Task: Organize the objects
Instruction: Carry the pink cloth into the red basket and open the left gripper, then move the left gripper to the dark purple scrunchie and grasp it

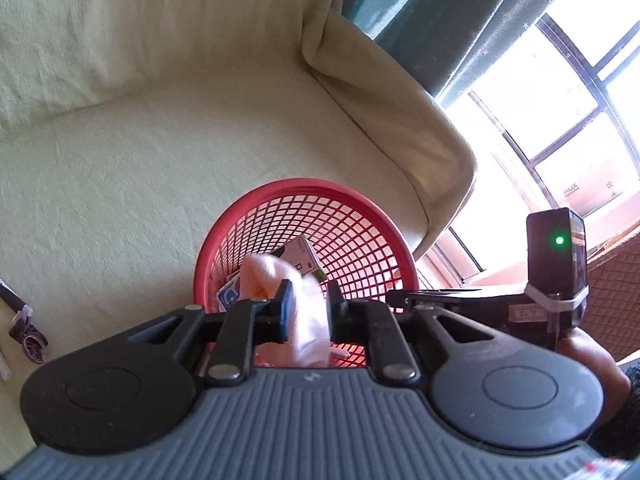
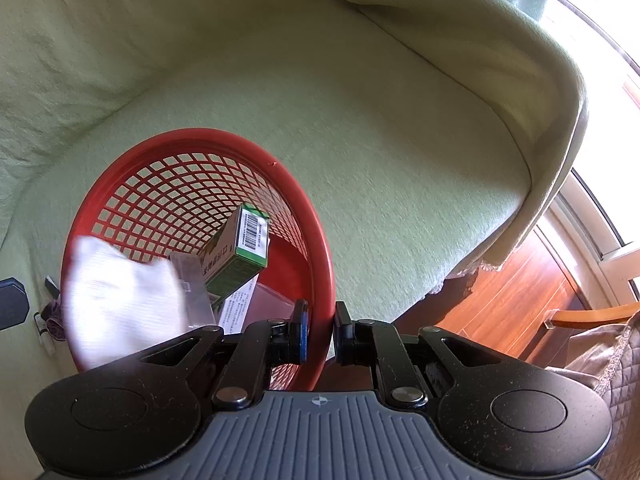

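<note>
A red mesh basket (image 2: 200,140) stands on the pale green sofa seat. My right gripper (image 2: 320,332) is shut on its near rim, which runs between the two pads. Inside lie a green box with a barcode (image 2: 240,252), a clear plastic piece (image 2: 192,288) and a printed leaflet (image 2: 236,308). My left gripper (image 1: 308,308) hangs over the basket (image 1: 308,188). A blurred white cloth (image 1: 310,328) sits in the gap between its slightly parted fingers, and the cloth (image 2: 120,300) shows over the basket's left side. Beneath it lie a box (image 1: 298,258) and a blue card (image 1: 230,294).
The sofa's backrest (image 1: 140,32) and padded armrest (image 1: 400,92) curve round the seat. A small purple item (image 1: 28,332) lies at the seat's left edge. Right of the sofa are a wooden floor (image 2: 500,300), a chair (image 2: 592,316), a window and a teal curtain (image 1: 420,12).
</note>
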`<state>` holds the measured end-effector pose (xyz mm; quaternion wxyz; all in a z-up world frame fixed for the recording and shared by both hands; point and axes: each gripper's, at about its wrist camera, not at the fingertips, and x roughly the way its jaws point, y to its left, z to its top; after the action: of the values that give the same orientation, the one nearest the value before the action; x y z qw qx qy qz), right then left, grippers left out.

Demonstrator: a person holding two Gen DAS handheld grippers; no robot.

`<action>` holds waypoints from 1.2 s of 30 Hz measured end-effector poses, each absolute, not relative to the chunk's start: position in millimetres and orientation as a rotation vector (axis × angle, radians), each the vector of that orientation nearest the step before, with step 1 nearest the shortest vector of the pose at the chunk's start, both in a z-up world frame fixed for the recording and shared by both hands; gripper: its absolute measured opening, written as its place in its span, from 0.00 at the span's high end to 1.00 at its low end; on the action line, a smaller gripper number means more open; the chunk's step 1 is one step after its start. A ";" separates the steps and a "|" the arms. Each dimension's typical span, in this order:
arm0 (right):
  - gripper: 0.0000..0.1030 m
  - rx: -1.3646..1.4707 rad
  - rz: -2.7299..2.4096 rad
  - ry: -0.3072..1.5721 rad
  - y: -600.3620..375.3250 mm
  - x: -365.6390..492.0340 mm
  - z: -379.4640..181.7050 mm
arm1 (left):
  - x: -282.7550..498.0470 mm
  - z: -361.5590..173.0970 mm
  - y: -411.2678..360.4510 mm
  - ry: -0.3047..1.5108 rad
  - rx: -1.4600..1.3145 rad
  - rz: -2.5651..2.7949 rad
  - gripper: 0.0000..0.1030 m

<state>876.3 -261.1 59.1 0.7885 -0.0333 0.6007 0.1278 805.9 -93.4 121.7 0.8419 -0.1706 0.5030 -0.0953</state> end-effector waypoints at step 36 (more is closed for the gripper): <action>0.92 -0.076 0.253 1.316 -259.4 878.6 61.3 | 732.8 63.3 33.9 1.270 -0.249 0.266 0.77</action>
<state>878.6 -259.4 61.3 0.7830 -0.0351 0.6098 0.1174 732.8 33.9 63.3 0.7895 -0.1155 0.5899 0.1236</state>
